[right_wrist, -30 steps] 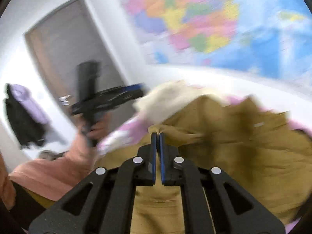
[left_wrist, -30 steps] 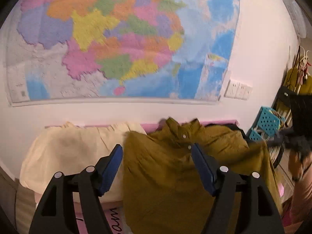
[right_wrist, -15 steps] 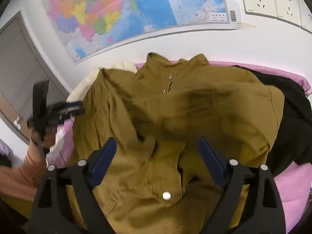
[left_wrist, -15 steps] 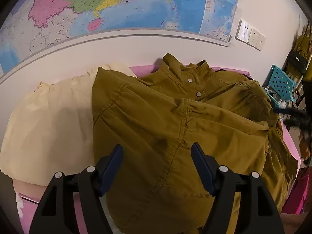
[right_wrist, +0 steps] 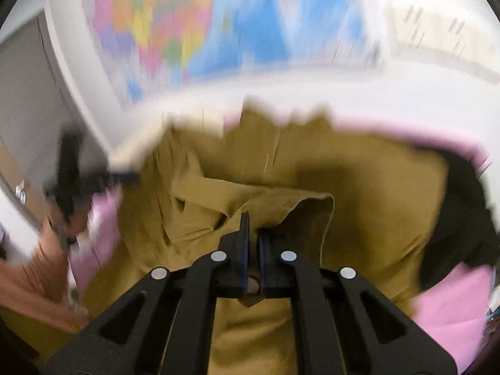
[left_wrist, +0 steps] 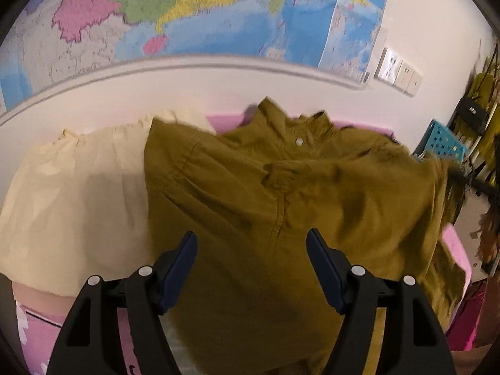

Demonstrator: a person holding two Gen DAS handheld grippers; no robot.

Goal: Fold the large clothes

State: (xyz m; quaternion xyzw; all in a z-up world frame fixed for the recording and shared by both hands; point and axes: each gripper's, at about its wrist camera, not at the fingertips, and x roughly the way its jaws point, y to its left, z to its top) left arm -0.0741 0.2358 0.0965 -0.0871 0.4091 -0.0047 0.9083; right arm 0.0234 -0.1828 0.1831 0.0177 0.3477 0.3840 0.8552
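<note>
An olive-brown button shirt (left_wrist: 281, 206) lies spread on the pink surface, collar toward the wall. My left gripper (left_wrist: 251, 250) hovers open and empty over its lower middle. In the right wrist view my right gripper (right_wrist: 252, 228) is shut on a fold of the olive shirt (right_wrist: 281, 200) and lifts that edge above the rest of the cloth. The left gripper (right_wrist: 93, 184) also shows, blurred, at the left of the right wrist view.
A cream garment (left_wrist: 75, 193) lies to the left of the shirt. A black garment (right_wrist: 456, 212) lies to its right. The pink surface (right_wrist: 450, 306) abuts a wall with a map (left_wrist: 187, 15). A blue crate (left_wrist: 443, 143) and hangers stand at the far right.
My right gripper has closed on a fold of the olive shirt and raised it; half a second ago it was open above the shirt. My left gripper stays open, shifted slightly.
</note>
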